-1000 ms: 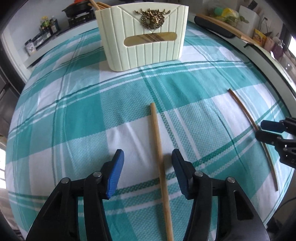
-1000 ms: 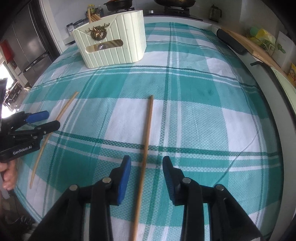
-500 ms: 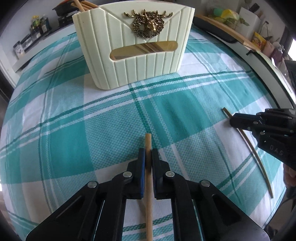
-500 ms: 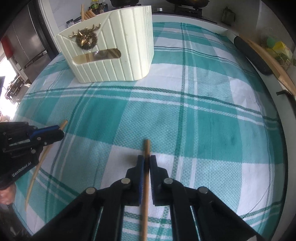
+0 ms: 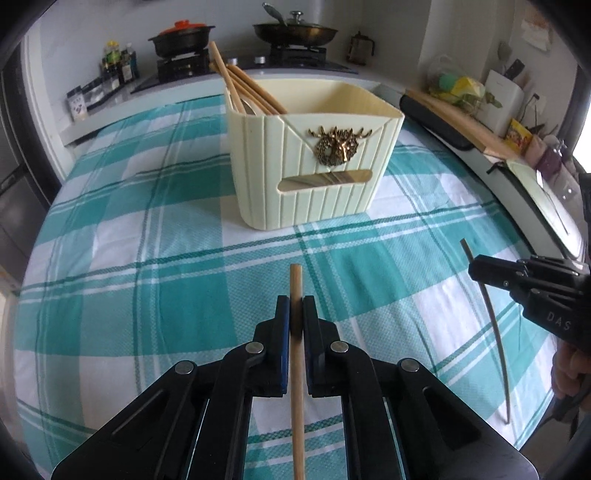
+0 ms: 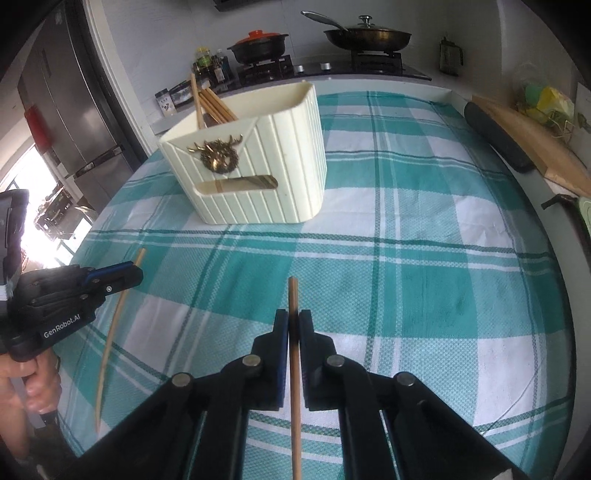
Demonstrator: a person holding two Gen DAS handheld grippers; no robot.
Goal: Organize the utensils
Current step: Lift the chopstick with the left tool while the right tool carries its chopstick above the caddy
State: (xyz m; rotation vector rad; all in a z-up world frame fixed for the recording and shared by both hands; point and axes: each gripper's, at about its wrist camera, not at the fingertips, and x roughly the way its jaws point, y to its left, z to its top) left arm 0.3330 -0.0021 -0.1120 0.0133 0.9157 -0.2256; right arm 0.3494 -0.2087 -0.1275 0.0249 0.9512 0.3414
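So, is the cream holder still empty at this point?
No, several wooden chopsticks already stand in the back corner of the cream holder, leaning out over its rim.

Chopstick (image 5: 296, 387) in left gripper (image 5: 295, 314): back end cut by lower edge.
Chopsticks (image 5: 243, 86) in holder (image 5: 314, 177): lower parts hidden behind holder wall.

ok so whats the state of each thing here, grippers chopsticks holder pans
left gripper: shut on left chopstick
right gripper: shut on right chopstick
left chopstick: clamped between the jaws, tip pointing toward the holder
right chopstick: clamped the same way
utensil holder: upright, open top, chopsticks already leaning in one corner
frying pan: on the stove, lid on
black pot: on the stove, red lid on
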